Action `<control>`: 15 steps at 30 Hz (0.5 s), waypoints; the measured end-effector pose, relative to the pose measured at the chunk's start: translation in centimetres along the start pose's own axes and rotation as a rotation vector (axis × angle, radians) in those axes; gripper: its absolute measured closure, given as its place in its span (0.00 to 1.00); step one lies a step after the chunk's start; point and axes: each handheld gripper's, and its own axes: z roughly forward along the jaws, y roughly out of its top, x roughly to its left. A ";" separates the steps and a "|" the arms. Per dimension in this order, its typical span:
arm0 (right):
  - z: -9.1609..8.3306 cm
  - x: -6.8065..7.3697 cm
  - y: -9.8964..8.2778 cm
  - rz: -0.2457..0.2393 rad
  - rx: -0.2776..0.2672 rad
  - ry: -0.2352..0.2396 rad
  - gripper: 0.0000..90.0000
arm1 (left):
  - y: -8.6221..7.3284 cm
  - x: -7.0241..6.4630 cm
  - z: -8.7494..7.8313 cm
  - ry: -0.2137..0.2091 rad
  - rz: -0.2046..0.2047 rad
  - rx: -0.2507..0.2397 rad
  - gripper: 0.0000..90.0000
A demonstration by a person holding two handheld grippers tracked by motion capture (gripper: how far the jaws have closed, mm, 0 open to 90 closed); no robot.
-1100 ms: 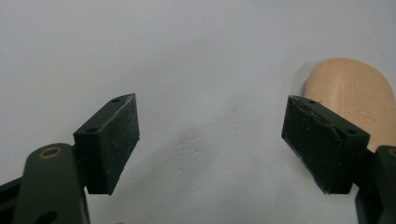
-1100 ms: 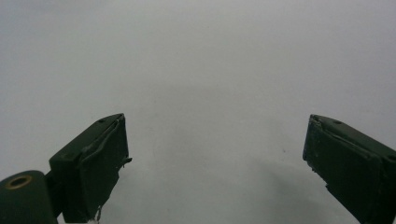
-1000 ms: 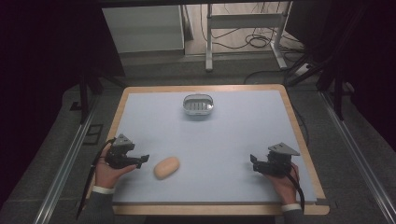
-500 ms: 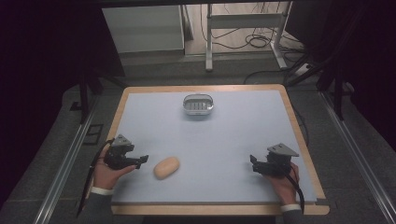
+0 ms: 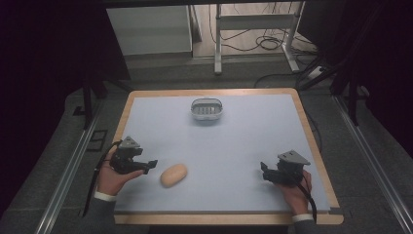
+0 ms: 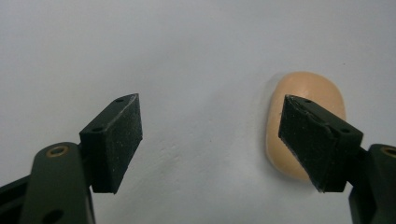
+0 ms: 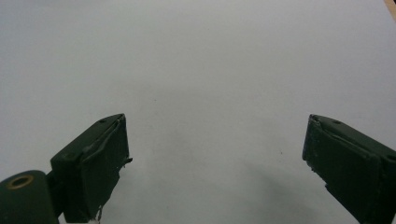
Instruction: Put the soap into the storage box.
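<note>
One tan bread roll (image 5: 174, 175), smooth and oval, maybe fake; one basket (image 5: 207, 109). Left gripper (image 5: 150, 165) and right gripper (image 5: 263, 171) both gape wide, holding nothing.

High cam overlooks table (image 5: 234, 146); gripper cams close, angled down; all share tabletop.

Counted on the table (image 5: 146, 105):
- One tan oval bread roll (image 5: 174, 175).
- One small white basket (image 5: 207, 110).
- Two handheld grippers: left gripper (image 5: 150, 165), right gripper (image 5: 264, 172).
- Two black jaws per gripper, four in total.
- Two hands, one per gripper.
</note>
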 end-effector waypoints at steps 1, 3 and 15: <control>0.0 0.0 0.0 0.001 0.000 0.001 0.08 | 0.4 -0.3 -0.1 0.002 0.014 0.003 0.24; 0.0 0.0 0.0 0.000 0.001 -0.001 0.08 | 0.7 -0.5 -0.2 0.001 0.022 0.007 0.24; 0.1 0.1 0.0 -0.005 0.006 -0.012 0.08 | 1.8 -2.1 0.2 -0.012 0.082 0.053 0.24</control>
